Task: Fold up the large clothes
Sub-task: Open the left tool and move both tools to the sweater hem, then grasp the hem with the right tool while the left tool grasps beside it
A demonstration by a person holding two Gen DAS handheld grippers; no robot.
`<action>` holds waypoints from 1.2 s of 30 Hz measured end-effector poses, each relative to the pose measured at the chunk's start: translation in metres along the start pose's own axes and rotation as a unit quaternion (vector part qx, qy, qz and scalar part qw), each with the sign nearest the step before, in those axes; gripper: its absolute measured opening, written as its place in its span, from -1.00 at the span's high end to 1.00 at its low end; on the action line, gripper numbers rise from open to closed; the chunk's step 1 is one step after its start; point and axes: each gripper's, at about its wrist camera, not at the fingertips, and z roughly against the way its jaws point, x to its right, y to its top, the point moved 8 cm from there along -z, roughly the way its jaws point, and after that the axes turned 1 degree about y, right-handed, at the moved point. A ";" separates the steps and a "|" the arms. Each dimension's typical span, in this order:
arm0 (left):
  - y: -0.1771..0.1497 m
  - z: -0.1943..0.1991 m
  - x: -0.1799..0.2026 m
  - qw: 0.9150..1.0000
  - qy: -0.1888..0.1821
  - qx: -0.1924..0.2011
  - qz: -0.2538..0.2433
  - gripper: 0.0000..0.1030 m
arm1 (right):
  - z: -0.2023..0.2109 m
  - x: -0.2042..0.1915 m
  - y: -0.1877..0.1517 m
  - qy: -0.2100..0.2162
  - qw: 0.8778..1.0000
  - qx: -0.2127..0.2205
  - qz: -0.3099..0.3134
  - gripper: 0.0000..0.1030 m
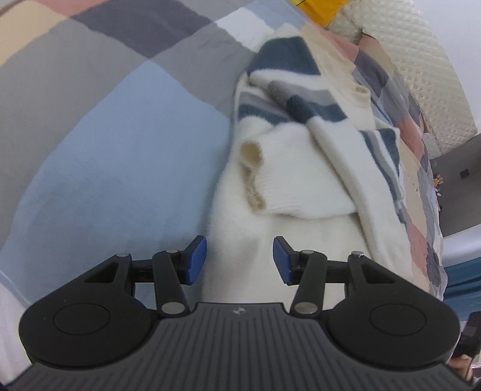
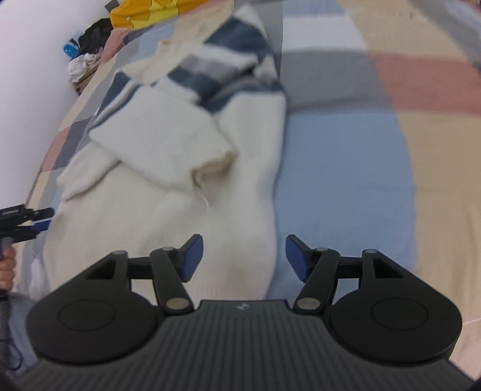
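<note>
- The left gripper hangs spread over the white hem of the sweater, nothing between its blue pads.
- The right gripper is likewise spread and empty above the sweater's other edge.
- Only the right wrist view shows the left gripper from outside, with a hand beneath it.
- The blue-striped sweater lies half-folded on the checked bed cover.
- Far off: a yellow cloth; no legible writing.
</note>
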 end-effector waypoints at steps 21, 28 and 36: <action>0.003 -0.043 0.020 0.986 -0.074 -0.106 -0.109 -0.06 | -0.031 0.015 -0.013 0.150 0.989 -0.006 -0.001 -0.26; -0.021 -0.035 0.045 0.954 -0.114 -0.166 -0.224 -0.06 | -0.031 -0.003 -0.034 0.203 0.976 -0.060 0.039 -0.26; -0.059 -0.047 0.047 0.921 -0.074 -0.252 -0.287 -0.06 | -0.039 -0.005 -0.035 0.206 0.975 -0.070 0.035 -0.02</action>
